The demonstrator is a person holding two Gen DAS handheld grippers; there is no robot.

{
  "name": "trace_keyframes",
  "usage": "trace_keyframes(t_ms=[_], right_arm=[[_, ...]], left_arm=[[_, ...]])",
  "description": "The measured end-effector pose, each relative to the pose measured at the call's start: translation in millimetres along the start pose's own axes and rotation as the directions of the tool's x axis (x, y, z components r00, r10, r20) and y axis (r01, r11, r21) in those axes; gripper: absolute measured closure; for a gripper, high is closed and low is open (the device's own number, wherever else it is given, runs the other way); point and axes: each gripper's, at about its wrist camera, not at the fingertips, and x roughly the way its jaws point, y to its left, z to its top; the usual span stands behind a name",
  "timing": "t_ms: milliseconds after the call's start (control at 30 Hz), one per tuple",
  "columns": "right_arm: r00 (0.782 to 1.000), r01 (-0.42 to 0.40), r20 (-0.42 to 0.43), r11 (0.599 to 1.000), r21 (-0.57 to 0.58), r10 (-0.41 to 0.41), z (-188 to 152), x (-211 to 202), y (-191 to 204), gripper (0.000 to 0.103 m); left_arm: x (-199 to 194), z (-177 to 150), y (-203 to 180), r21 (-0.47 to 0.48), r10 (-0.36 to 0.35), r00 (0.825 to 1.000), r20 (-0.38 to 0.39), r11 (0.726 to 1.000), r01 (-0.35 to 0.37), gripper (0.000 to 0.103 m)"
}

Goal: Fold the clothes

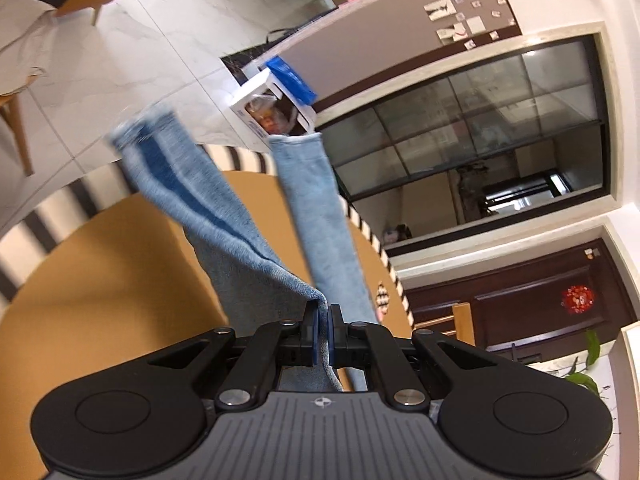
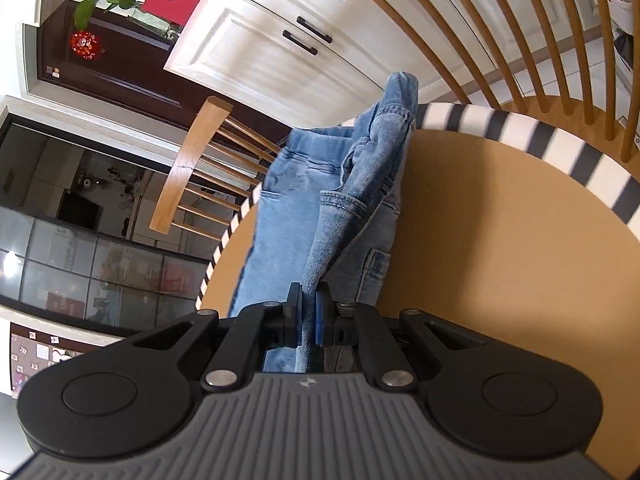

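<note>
The round tan bench (image 2: 480, 240) with its striped black-and-white edge lies below both views. Above it hang the light blue jeans (image 2: 280, 216), lifted off the surface, with the legs trailing away in the left wrist view and the waistband and pockets in the right. The left gripper (image 1: 323, 312) is clamped on a denim fold; the right gripper (image 2: 308, 294) pinches a hem.

A pair of light blue jeans (image 1: 320, 216) is hanging above the table, its two legs stretching toward twelve o'clock in the left wrist view; the leg at eleven o'clock is showing a darker blue side stripe. In the right wrist view the waistband and pockets are bunching toward twelve o'clock.
</note>
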Motion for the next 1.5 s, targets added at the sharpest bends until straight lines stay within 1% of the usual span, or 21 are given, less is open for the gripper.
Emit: trace_keyframes(t_ms=[133,333,467,700,833,967,1067,1233,1367,1467,1500], right_arm=[[0.999,0.034,0.03,0.999,0.003,-0.035,-2.1,7.2,31.2,0.097],[0.991,0.104,0.083,0.994,0.02,-0.106,-11.2,32.9,79.2,0.098],[0.983,0.139,0.117,0.989,0.042,-0.143,-17.4,58.9,110.4,0.098],[0.958,0.229,0.164,0.972,0.054,-0.234,-13.1,111.0,153.5,0.097],[0.941,0.282,0.181,0.959,0.042,-0.285,-8.4,144.4,171.0,0.097],[0.926,0.323,0.192,0.945,0.046,-0.326,-5.7,174.0,181.9,0.097],[0.916,0.351,0.193,0.936,0.041,-0.352,-5.4,196.2,184.7,0.097],[0.901,0.392,0.198,0.92,0.015,-0.387,-9.2,229.0,183.8,0.097],[0.9,0.387,0.215,0.922,0.001,-0.378,-13.0,244.8,175.9,0.096],[0.901,0.384,0.228,0.923,-0.022,-0.369,-15.6,252.7,172.1,0.095],[0.904,0.374,0.232,0.927,-0.023,-0.359,-16.4,254.6,170.4,0.089]], left_arm=[[29.1,27.6,-17.5,-0.008,-0.007,0.999,-0.05,1.0,0.007,0.099],[76.3,71.0,-39.8,0.01,0.033,0.992,-0.123,0.999,-0.032,0.099],[112.0,94.2,-48.5,-0.018,0.055,0.983,-0.175,0.998,-0.059,0.099],[167.7,128.8,-72.1,-0.008,0.076,0.967,-0.244,0.997,-0.081,0.099],[203.1,142.1,-81.4,0.024,0.103,0.958,-0.267,0.995,-0.101,0.099],[240.2,149.6,-84.5,0.057,0.14,0.95,-0.281,0.99,-0.129,0.099],[266.5,150.9,-84.6,0.087,0.171,0.942,-0.289,0.985,-0.152,0.099],[305.0,149.5,-79.8,0.115,0.2,0.933,-0.299,0.978,-0.173,0.099],[320.4,148.2,-70.1,0.139,0.206,0.929,-0.306,0.975,-0.171,0.099],[328.5,147.5,-66.3,0.176,0.188,0.935,-0.302,0.974,-0.139,0.098],[331.0,147.1,-65.4,0.189,0.181,0.936,-0.301,0.974,-0.128,0.097]])
